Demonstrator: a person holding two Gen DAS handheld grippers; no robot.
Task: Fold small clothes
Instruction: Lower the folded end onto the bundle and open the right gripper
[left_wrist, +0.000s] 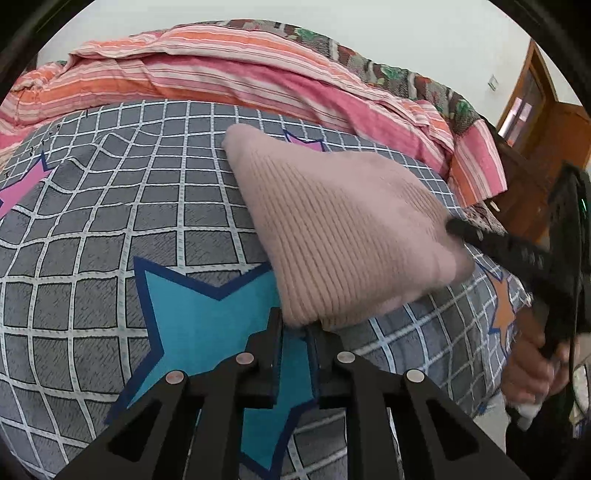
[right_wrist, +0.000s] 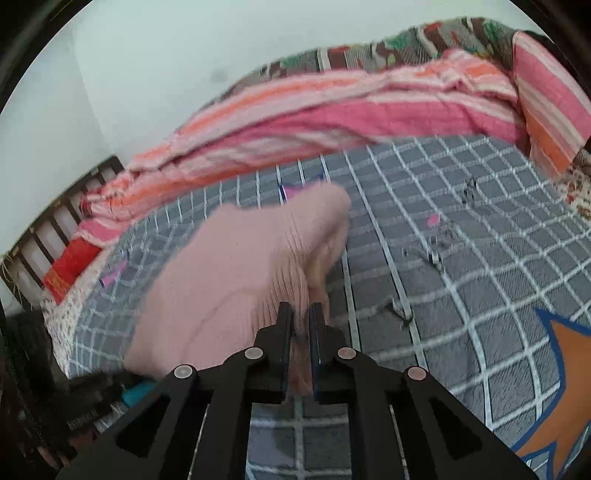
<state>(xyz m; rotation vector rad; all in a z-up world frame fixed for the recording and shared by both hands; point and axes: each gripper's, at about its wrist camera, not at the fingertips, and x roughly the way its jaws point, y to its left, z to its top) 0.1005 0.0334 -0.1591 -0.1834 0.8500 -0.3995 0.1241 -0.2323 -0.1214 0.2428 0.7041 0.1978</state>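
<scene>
A small pink ribbed knit garment (left_wrist: 332, 225) is held up over the grey checked bedsheet (left_wrist: 110, 229). My left gripper (left_wrist: 295, 325) is shut on its near lower corner. My right gripper (right_wrist: 301, 314) is shut on another edge of the garment (right_wrist: 236, 273), which hangs blurred to the left of its fingers. In the left wrist view the right gripper's black finger (left_wrist: 480, 236) shows at the garment's right corner, with the person's hand (left_wrist: 528, 362) below it.
A pink and orange striped quilt (left_wrist: 221, 74) is bunched along the far side of the bed. A wooden door (left_wrist: 535, 110) stands at the right. A slatted bed frame (right_wrist: 55, 221) shows at the left. Star prints (left_wrist: 207, 321) mark the sheet.
</scene>
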